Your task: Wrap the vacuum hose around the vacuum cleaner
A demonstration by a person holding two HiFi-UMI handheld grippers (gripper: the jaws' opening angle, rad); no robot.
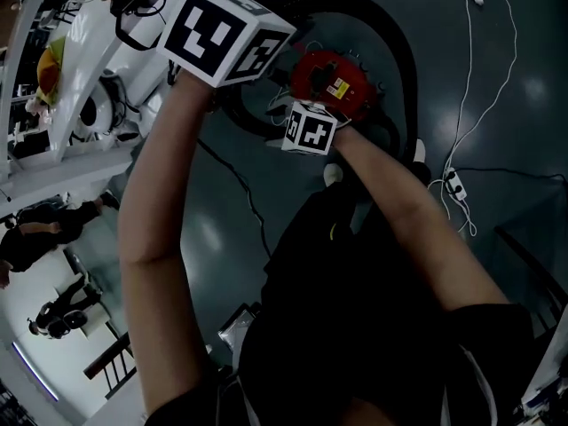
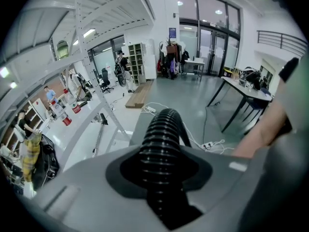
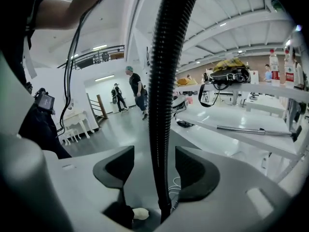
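The red vacuum cleaner point(image 1: 330, 80) stands on the dark floor below me. Its black ribbed hose point(image 1: 399, 51) arcs around its far side. My left gripper's marker cube point(image 1: 222, 34) is raised high at the left, and the right gripper's cube point(image 1: 311, 130) sits just in front of the cleaner. In the left gripper view, my left gripper point(image 2: 161, 151) is shut on the hose point(image 2: 161, 129), which fills the space between the pads. The right gripper point(image 3: 157, 163) is open: the hose point(image 3: 169, 57) runs upright between its pads point(image 3: 195, 175) with a gap on each side.
A white power strip point(image 1: 454, 183) with trailing white cables lies on the floor at the right. White workbenches point(image 1: 80, 87) with bottles and bags run along the left. A dark table point(image 2: 241, 88) stands further off. People stand in the distance.
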